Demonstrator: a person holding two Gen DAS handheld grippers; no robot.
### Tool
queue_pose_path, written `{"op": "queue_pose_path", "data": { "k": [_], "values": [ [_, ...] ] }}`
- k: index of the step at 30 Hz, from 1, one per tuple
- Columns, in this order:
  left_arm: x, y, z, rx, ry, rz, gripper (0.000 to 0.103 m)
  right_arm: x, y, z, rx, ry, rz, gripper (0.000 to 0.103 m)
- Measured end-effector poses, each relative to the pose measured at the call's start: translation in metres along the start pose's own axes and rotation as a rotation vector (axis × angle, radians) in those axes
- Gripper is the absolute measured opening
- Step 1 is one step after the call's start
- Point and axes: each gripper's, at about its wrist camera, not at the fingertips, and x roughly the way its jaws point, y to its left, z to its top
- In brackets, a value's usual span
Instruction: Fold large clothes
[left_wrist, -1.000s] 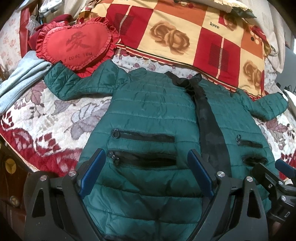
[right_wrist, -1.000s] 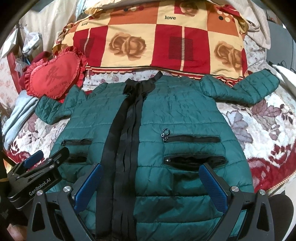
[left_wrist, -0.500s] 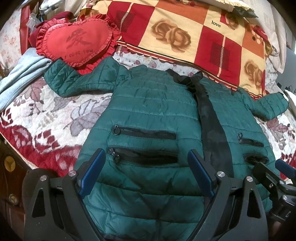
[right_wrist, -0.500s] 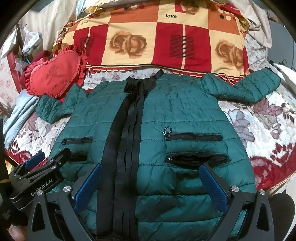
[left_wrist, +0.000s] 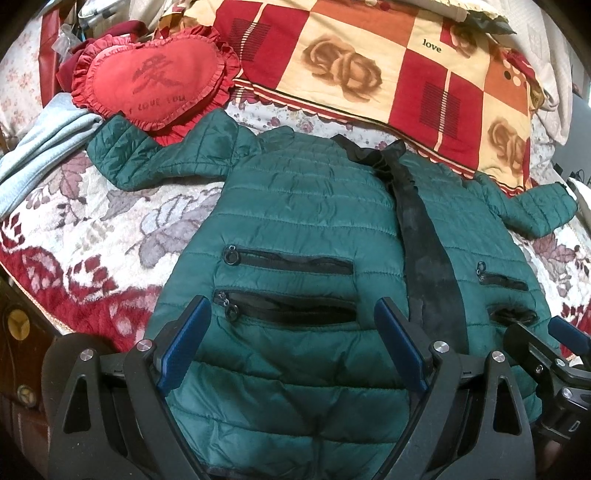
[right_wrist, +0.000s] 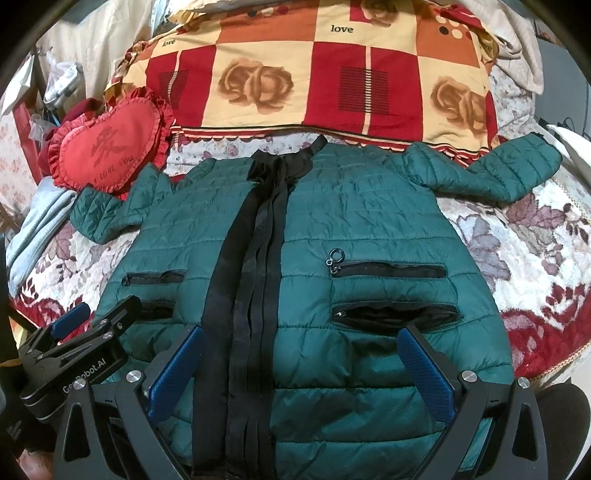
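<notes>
A: What covers the bed?
B: A floral blanket (left_wrist: 92, 236), with a green quilted jacket (left_wrist: 303, 229) spread flat on it, front up and sleeves out.
A: Beyond it?
B: A checked rose quilt (right_wrist: 314, 74); far left, a red heart cushion (left_wrist: 155, 81).
A: The tools?
B: Left gripper (left_wrist: 291, 347) and right gripper (right_wrist: 299, 373) hover over the near hem, released, holding nothing.

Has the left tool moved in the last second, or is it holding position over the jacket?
Yes. The left tool has crept forward: the red heart cushion and the green jacket now sit lower in its view.
</notes>
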Motion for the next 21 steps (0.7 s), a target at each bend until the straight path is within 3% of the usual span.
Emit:
{"op": "queue_pose_path", "data": {
  "k": [21],
  "values": [
    [0.0024,0.0007,-0.0027,0.000,0.004,0.000,0.090,0.0051,-0.0012,-0.0011,0.013,0.004,0.017,0.103]
  ]
}}
